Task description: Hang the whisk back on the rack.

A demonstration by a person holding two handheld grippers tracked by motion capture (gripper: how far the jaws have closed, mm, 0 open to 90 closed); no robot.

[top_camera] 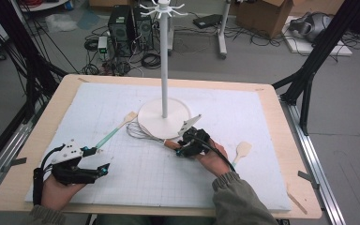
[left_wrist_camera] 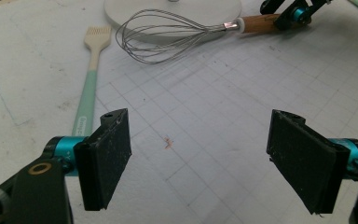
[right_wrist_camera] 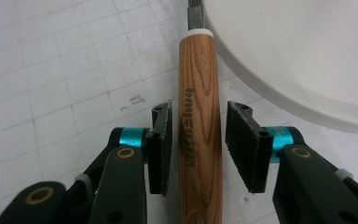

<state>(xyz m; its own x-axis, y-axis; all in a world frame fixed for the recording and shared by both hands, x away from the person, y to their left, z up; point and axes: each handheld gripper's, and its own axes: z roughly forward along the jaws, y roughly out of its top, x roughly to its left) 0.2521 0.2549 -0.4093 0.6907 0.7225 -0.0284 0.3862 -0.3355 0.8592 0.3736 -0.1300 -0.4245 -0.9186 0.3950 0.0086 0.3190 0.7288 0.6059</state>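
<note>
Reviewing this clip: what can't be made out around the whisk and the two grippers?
- Whisk handle end: cut off by the right gripper view's bottom edge.
- Right gripper jaws on the handle: high view, hidden by its own body and hand.
- Brush handle end: left gripper view, behind the left gripper pad.

- Grey floor [top_camera: 351,93], cables strewn (messy).
- Computer towers [top_camera: 130,24] behind wooden table [top_camera: 281,140].
- Cardboard box [top_camera: 262,16] far right.
- Black frame legs [top_camera: 309,70] flanking.

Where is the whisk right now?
The whisk lies mid-table in the high view, wires against the white stand base, its wooden handle between the right gripper jaws, brush just left.
</note>
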